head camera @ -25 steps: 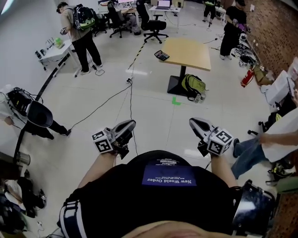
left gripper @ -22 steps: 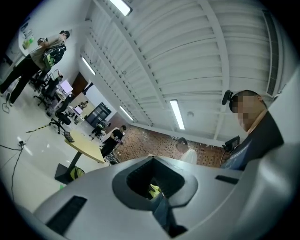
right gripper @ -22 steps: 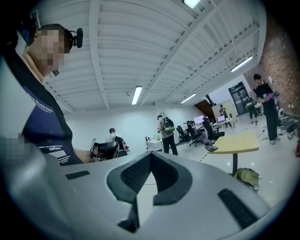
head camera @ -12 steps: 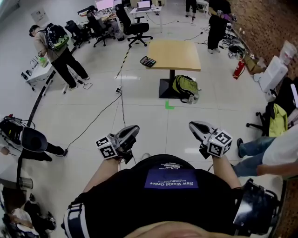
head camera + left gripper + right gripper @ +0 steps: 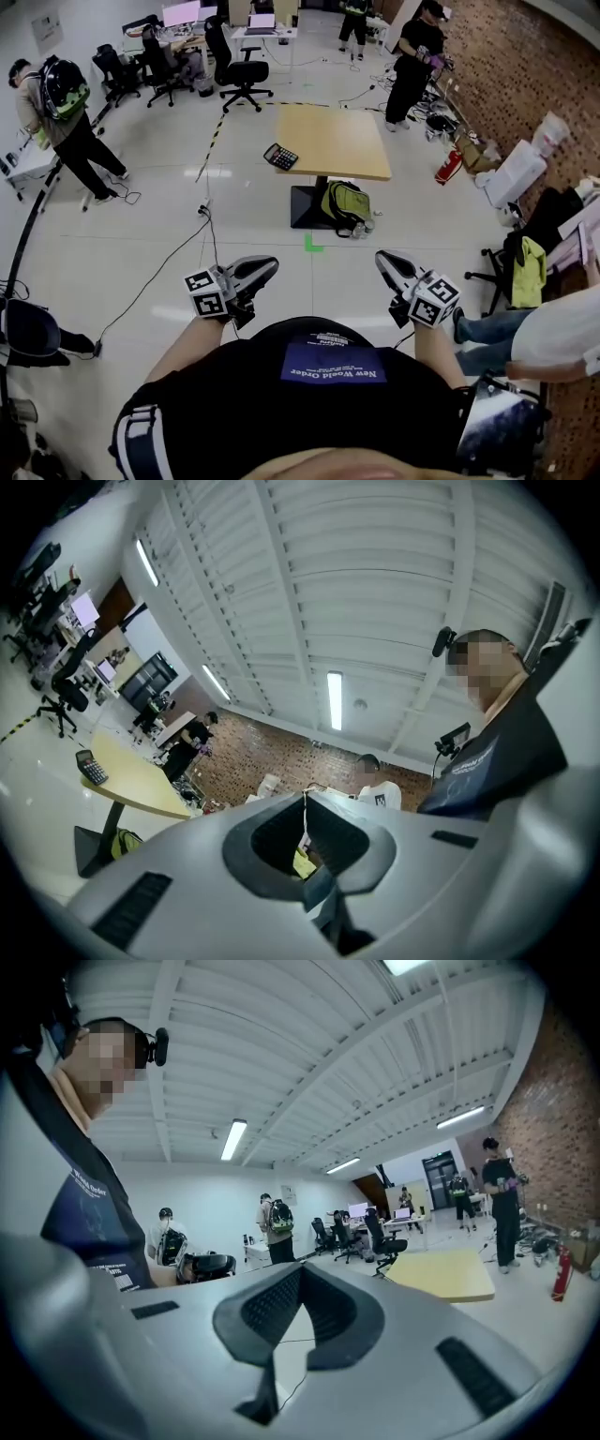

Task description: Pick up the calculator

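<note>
Though empty, left tool point(image 5: 270, 263), right tool point(image 5: 381, 256) sit closed.

The head camera looked steeply down from above the person point(image 5: 328, 412), with the left gripper point(image 5: 267, 266) and right gripper point(image 5: 382, 259) near and the table point(image 5: 333, 141) well ahead. The left gripper's camera was tilted up toward the ceiling point(image 5: 375, 592). The right gripper's camera faced level across the room. All three views caught the table.
</note>
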`<state>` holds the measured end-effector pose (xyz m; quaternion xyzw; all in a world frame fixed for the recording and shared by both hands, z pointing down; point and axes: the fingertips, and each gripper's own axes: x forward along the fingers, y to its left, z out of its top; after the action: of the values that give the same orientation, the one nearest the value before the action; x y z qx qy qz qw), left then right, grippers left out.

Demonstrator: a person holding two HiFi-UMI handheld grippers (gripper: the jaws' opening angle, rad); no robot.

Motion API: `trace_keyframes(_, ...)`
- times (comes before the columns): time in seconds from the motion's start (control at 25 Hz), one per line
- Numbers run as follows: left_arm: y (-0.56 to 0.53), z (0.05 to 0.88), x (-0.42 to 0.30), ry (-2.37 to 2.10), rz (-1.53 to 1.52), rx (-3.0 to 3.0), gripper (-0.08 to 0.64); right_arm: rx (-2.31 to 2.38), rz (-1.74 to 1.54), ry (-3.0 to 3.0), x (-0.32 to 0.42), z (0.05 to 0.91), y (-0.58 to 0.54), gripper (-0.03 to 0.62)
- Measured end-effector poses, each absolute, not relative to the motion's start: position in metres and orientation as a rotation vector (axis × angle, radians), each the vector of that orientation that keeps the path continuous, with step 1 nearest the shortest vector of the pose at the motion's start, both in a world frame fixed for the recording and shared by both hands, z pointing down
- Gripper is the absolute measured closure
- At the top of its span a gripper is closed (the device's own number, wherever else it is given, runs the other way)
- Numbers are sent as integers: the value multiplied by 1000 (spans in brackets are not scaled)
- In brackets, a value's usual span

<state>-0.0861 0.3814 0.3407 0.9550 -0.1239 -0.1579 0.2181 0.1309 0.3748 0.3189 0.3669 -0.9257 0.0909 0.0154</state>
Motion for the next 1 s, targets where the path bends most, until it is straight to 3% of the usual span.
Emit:
trace_keyframes(0.2,325,350,-107,-313,-440,2622,554,1119,284,-2861,101,324,322,607)
trace_keyframes(0.48,250,370,-102,-388,-413,2566,554,1062,357,-2883,113,341,229,607)
trace_keyframes(1.0,75,339,1,-699,-494,2548,554,677,228,-2979,188,330,12,607)
